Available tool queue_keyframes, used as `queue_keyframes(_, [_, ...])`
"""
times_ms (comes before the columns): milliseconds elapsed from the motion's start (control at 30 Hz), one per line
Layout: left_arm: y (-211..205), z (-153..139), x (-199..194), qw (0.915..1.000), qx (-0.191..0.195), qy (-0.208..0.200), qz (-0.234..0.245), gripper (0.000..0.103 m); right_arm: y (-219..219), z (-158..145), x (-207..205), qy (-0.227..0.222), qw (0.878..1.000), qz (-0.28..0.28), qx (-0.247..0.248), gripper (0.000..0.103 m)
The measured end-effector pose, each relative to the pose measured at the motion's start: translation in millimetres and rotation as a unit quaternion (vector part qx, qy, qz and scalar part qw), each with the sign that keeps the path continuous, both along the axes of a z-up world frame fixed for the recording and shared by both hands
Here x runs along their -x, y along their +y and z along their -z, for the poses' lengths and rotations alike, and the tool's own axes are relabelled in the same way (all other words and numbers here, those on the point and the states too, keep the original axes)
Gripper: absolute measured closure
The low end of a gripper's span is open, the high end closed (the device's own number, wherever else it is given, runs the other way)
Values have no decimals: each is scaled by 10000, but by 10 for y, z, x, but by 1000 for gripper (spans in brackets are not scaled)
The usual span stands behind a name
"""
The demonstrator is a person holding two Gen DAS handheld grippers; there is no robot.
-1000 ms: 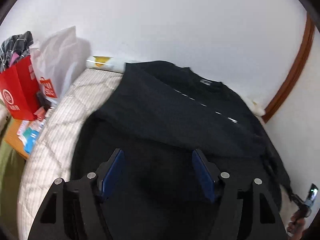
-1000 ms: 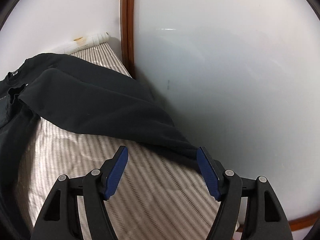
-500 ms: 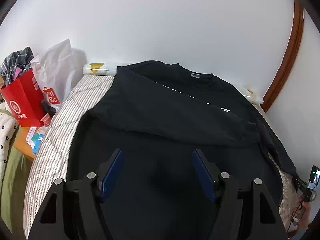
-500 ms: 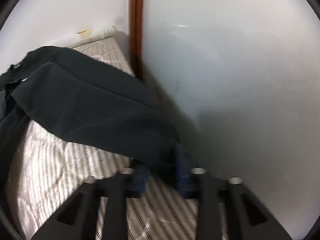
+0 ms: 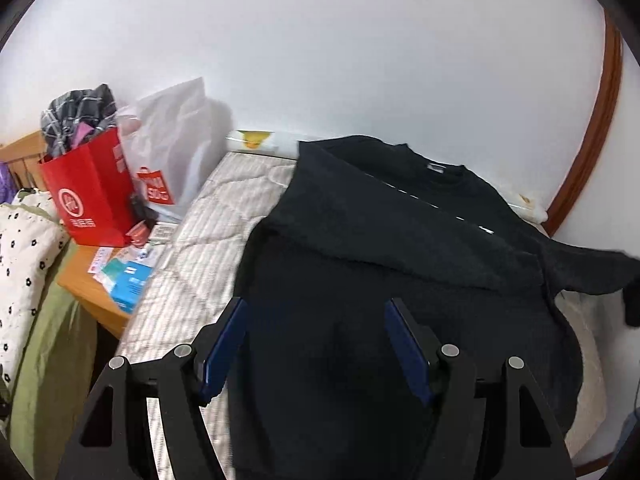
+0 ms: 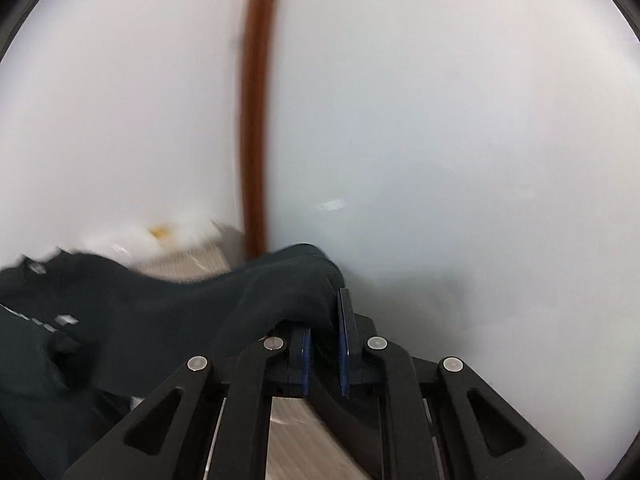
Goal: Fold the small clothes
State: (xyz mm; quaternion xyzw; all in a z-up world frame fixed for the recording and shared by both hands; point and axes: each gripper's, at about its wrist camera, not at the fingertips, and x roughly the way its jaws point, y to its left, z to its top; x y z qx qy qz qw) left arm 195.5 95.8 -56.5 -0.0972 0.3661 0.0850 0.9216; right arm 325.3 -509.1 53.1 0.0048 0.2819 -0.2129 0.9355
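A black long-sleeved top (image 5: 400, 248) lies spread on a striped mattress (image 5: 208, 232), its left sleeve folded across the chest. My left gripper (image 5: 316, 344) is open and empty, hovering over the top's lower body. My right gripper (image 6: 326, 320) is shut on the cuff of the top's right sleeve (image 6: 256, 292) and holds it lifted off the mattress, near the white wall. The lifted sleeve (image 5: 592, 268) also shows at the right edge of the left wrist view.
A red paper bag (image 5: 88, 196) and a white plastic bag (image 5: 172, 152) stand at the mattress's far left. Packets lie on a wooden side table (image 5: 92, 280). A floral quilt (image 5: 24, 264) lies left. A brown wooden trim (image 6: 254, 120) runs up the wall corner.
My right gripper closed on the right sleeve's cuff and lifted it off the mattress. My left gripper stayed open and drew back a little over the top's body.
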Motion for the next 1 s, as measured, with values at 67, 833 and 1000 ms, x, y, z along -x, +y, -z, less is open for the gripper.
queue_keyframes(67, [105,32,-6,9999,119,5,-48,35,427,-167,-47,-100,9992,-374,72,93])
queue_keyframes(833, [565,470,-321,9979,530,364,31,35,4280,601,-1353,803,9440,-3197,-156,91])
queue_keyframes(1000, [565,531,-382,9976,489,477,108,35,3919,1143,-1406,1423,9424,-2983,-516,19])
